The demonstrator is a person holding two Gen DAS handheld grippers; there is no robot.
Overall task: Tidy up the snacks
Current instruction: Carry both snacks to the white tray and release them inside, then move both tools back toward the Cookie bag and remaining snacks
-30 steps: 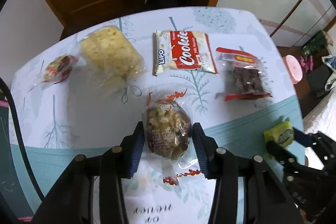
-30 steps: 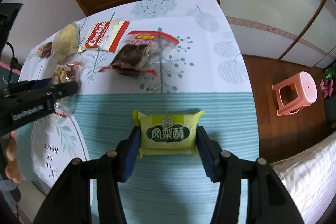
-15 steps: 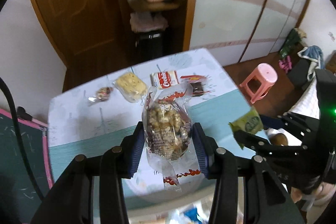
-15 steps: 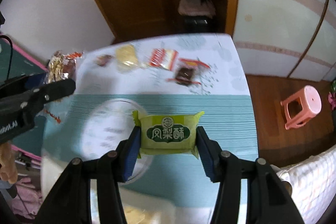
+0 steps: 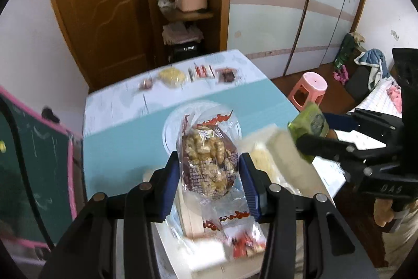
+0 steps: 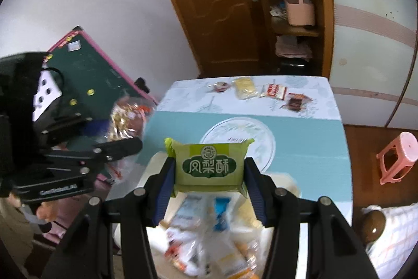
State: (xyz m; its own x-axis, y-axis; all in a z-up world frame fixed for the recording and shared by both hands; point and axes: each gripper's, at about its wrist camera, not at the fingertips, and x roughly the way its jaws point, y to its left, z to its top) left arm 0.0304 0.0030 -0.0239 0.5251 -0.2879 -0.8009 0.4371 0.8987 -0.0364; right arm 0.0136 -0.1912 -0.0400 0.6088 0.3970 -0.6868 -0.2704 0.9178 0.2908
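Observation:
My left gripper [image 5: 209,174] is shut on a clear bag of brown nutty snack [image 5: 209,164], held high above the table's near end. My right gripper [image 6: 209,171] is shut on a green pineapple-cake packet [image 6: 209,164], also held high; it shows at the right of the left wrist view [image 5: 309,126]. Below both lies a white box holding several wrapped snacks [image 6: 209,234]. At the table's far end lie a small red packet [image 6: 220,86], a yellow cracker bag [image 6: 244,87], a red cookie pack [image 6: 273,91] and a brown snack pack [image 6: 295,102].
A round white mat [image 6: 237,137] lies mid-table on the teal cloth. A pink stool [image 6: 397,157] stands on the floor at right. A green chalkboard [image 6: 94,80] leans at left. A wooden door and shelf stand beyond the table.
Both grippers have lifted their snacks off the table and pulled back toward the near end, so the table looks smaller and the snack box has come into view below.

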